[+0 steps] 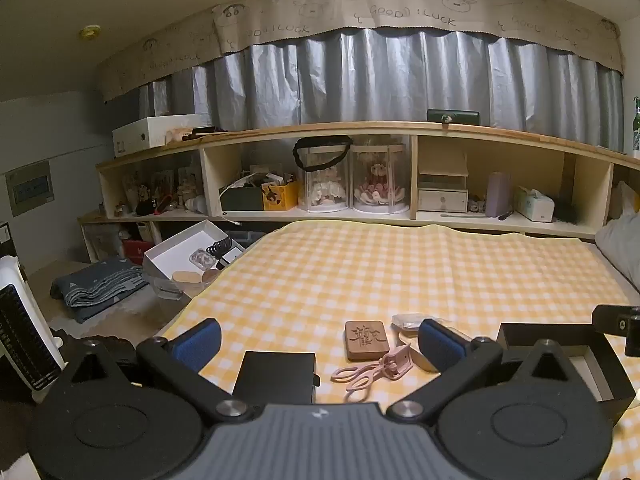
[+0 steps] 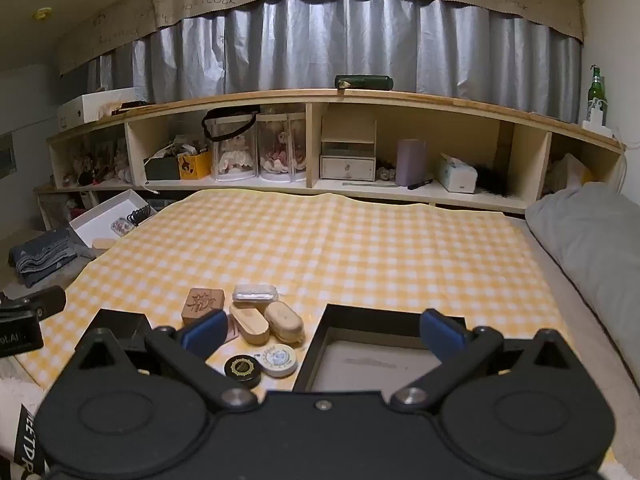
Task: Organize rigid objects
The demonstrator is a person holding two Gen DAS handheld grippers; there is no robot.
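On the yellow checked cloth (image 2: 360,248) lie small rigid items: a carved wooden block (image 1: 366,339) (image 2: 202,303), a pink eyelash curler (image 1: 374,369), two wooden cases (image 2: 266,325), a clear case (image 2: 255,293), a black round tin (image 2: 241,369) and a white round tin (image 2: 279,360). An open black box (image 2: 372,356) (image 1: 568,356) lies at the right, a black lid (image 1: 276,376) (image 2: 118,328) at the left. My left gripper (image 1: 320,340) is open above the lid and curler. My right gripper (image 2: 322,332) is open over the black box's left rim.
A long wooden shelf (image 2: 320,96) full of dolls, boxes and tissues runs behind the bed. A grey pillow (image 2: 592,240) lies at the right. A white box (image 1: 188,248) with trinkets and folded jeans (image 1: 96,288) sit on the floor at the left.
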